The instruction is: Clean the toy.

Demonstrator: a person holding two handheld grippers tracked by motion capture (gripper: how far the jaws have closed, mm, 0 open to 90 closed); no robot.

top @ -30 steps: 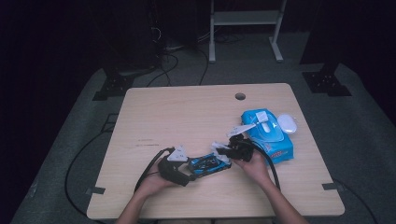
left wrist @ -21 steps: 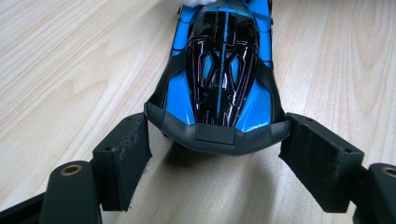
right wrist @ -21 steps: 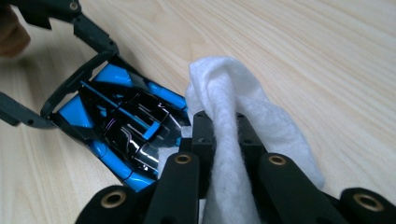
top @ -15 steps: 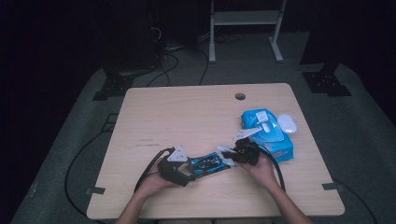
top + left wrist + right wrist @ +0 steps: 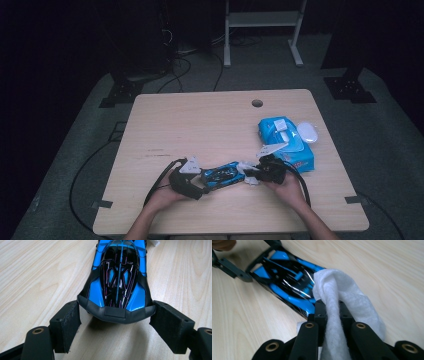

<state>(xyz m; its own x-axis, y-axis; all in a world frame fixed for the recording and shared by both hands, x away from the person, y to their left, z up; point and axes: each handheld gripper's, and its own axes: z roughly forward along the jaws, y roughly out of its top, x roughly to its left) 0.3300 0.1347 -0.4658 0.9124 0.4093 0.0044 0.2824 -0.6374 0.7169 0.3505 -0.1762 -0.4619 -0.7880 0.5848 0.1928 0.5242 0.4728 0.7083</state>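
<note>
A blue and black toy car lies on the wooden table near the front edge. My left gripper is shut on one end of it. In the left gripper view both pads touch the corners of the car's black bumper, with the left gripper level with the tabletop. My right gripper is shut on a white wipe. In the right gripper view the wipe bulges out of the right gripper and rests against the car's other end.
A blue pack of wipes lies at the right, just behind my right hand, with a white oval object beside it. A cable hole sits near the table's far edge. Cables trail from both grippers over the front edge.
My right gripper has moved left and nearer, away from the wipes pack, carrying the wipe up to the car's end. The left gripper and the car have stayed put.
</note>
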